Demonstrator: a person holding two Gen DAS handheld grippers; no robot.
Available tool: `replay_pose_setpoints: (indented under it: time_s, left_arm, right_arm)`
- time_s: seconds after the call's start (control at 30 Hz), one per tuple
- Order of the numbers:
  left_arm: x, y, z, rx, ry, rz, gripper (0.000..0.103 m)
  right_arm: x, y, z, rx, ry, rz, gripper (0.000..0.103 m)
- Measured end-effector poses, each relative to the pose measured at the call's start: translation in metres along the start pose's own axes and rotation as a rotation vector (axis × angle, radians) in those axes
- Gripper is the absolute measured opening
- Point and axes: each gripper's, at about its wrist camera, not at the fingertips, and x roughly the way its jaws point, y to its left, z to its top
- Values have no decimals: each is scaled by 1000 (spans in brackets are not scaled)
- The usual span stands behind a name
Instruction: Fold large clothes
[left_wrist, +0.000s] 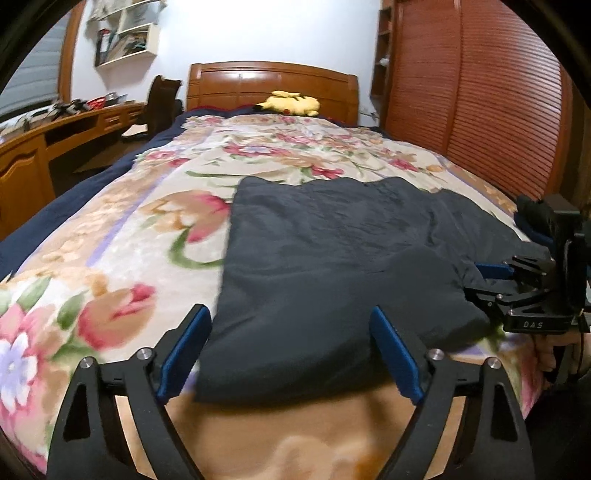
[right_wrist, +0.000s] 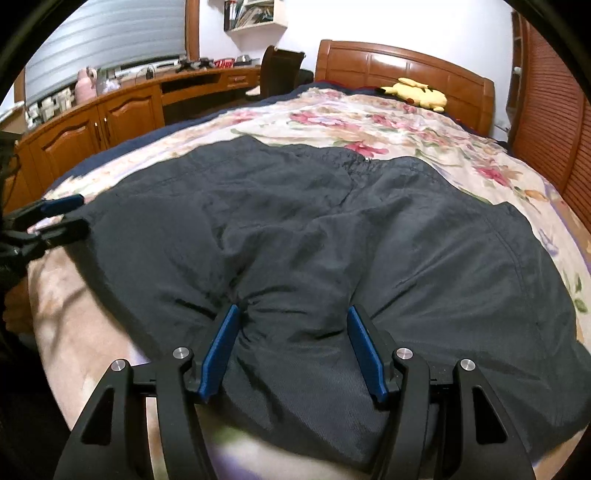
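A dark grey garment (left_wrist: 332, 240) lies spread on the floral blanket (left_wrist: 129, 240), its gathered waistband toward the headboard. In the left wrist view my left gripper (left_wrist: 288, 321) is open over the garment's near left corner, and the cloth edge lies between its blue pads without touching them. My right gripper (right_wrist: 291, 314) is also open. Its fingertips are sunk into the garment (right_wrist: 295, 221) near the front hem, and puckered cloth bulges between the pads. The right gripper (left_wrist: 476, 280) also shows at the garment's right side, and the left gripper (right_wrist: 70, 214) at its left edge.
A yellow plush toy (left_wrist: 291, 103) lies by the wooden headboard (left_wrist: 273, 85). A long wooden desk with cabinets (right_wrist: 110, 118) and a chair (right_wrist: 280, 70) run along the left of the bed. Slatted wardrobe doors (left_wrist: 461, 92) stand on the right. A hand (left_wrist: 546, 350) holds the right gripper.
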Motion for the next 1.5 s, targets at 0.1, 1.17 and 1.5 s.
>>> replay_pose_setpoints:
  time_s: [0.1, 1.17, 1.5]
  left_arm:
    - [-3, 12, -3, -25, 5, 5, 79]
    - [7, 22, -10, -35, 141, -8, 19]
    - [-22, -6, 31, 38, 66, 45, 10]
  right_arm:
    - [-2, -1, -2, 11, -26, 7, 63]
    - [-60, -6, -18, 105, -87, 53, 30]
    - [-48, -16, -19, 135, -31, 90, 15]
